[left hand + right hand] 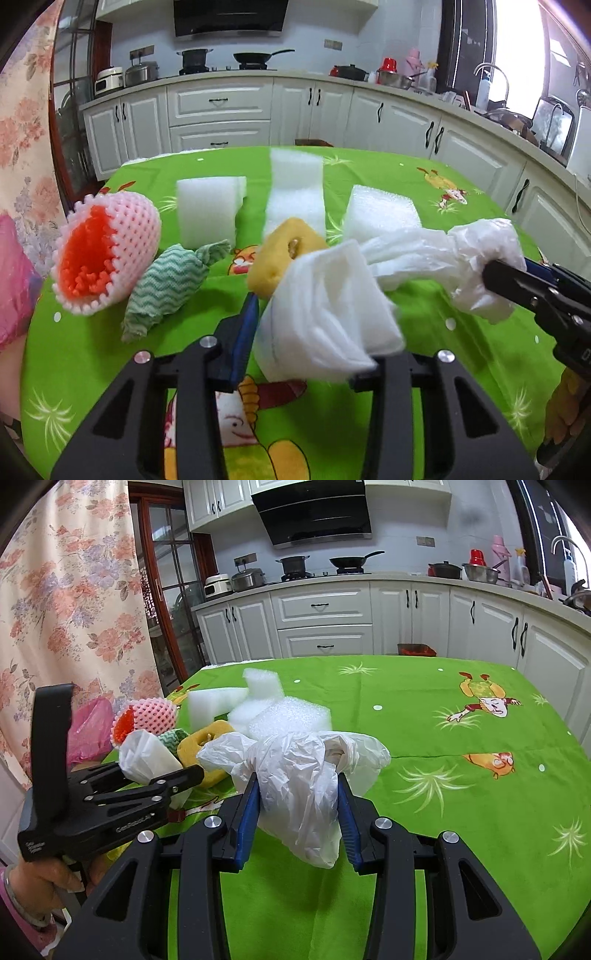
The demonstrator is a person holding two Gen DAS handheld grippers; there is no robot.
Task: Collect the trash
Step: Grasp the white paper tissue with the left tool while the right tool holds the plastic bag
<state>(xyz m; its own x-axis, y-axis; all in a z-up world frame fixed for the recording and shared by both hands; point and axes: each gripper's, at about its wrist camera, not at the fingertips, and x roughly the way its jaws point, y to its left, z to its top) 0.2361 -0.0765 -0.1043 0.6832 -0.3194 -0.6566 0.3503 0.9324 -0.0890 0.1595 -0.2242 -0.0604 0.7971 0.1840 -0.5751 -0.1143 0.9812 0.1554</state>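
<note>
Gripping white plastic bag point(295, 786): both hand-held grippers point(297, 801); table point(443, 812).

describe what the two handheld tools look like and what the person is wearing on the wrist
Both tools are matte black plastic with silver round bolts and blue ribbed pads on the fingers. The left tool has a tall black handle and small white lettering on its body. The left hand wears a pale bangle and a pink sleeve. The right tool looks the same.

The bench point(424, 805) wears matt green printed cloth. The plastic bag point(303, 775) looks thin, crinkled, faintly glossy. Foam blocks point(207, 210) are matt white; the fruit net point(122, 236) is soft knobbly foam mesh.
</note>
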